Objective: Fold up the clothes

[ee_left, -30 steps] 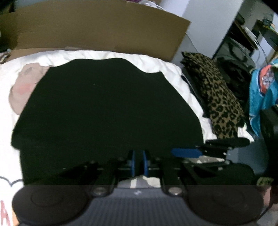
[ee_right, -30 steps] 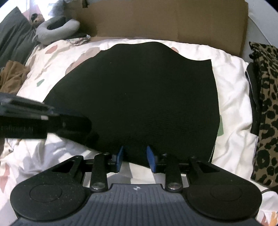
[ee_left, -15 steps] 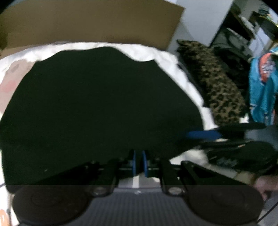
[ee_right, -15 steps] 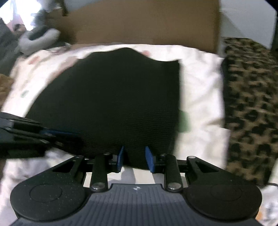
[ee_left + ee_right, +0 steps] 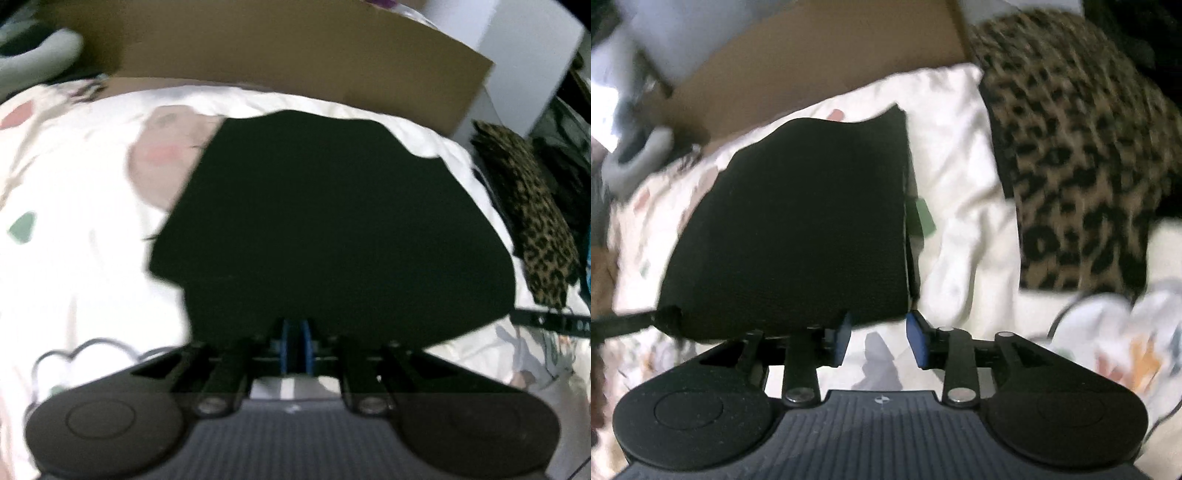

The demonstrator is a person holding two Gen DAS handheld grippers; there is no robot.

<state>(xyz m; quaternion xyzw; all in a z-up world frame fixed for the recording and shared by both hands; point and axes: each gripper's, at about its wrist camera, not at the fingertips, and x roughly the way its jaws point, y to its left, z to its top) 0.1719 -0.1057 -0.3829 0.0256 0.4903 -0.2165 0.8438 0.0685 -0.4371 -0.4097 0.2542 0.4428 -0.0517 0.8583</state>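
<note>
A black garment (image 5: 332,221) lies spread on the white patterned bedding (image 5: 74,258). In the left wrist view my left gripper (image 5: 295,347) is shut on the garment's near edge, with dark cloth pinched between the blue pads. In the right wrist view the same garment (image 5: 798,229) lies ahead and to the left. My right gripper (image 5: 879,341) is opening. Only bare bedding shows between its pads, and the garment's near edge sits just beyond its left pad (image 5: 842,338). The left gripper (image 5: 628,321) appears as a dark bar at the garment's left corner.
A leopard-print cloth (image 5: 1078,155) lies along the bed's right side (image 5: 535,221). A brown cardboard sheet (image 5: 277,48) stands behind the bed. A grey neck pillow (image 5: 639,162) lies at the far left. The right gripper's tip (image 5: 554,321) shows at the right edge.
The right gripper's jaws have widened and let go of the garment's edge, and it has rolled and swung right. The left gripper has moved right with its edge, uncovering bedding on the left.
</note>
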